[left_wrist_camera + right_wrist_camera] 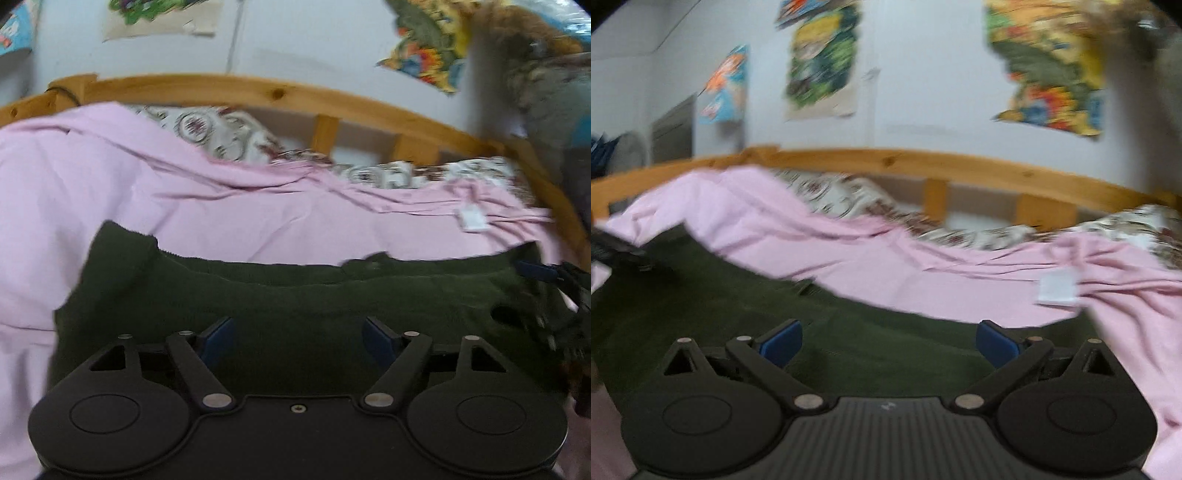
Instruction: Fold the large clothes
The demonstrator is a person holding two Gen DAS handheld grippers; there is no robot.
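Left tongs and right tongs both spread apart, nothing between the blue pads, hanging just over the dark green garment spread on the pink sheet of the bed. Garment looks thick, soft, floppy, probably weighty; best pinched at far hem edge, 12 o'clock, or corners at 10 and 2. Wooden bed rail and wall posters beyond.
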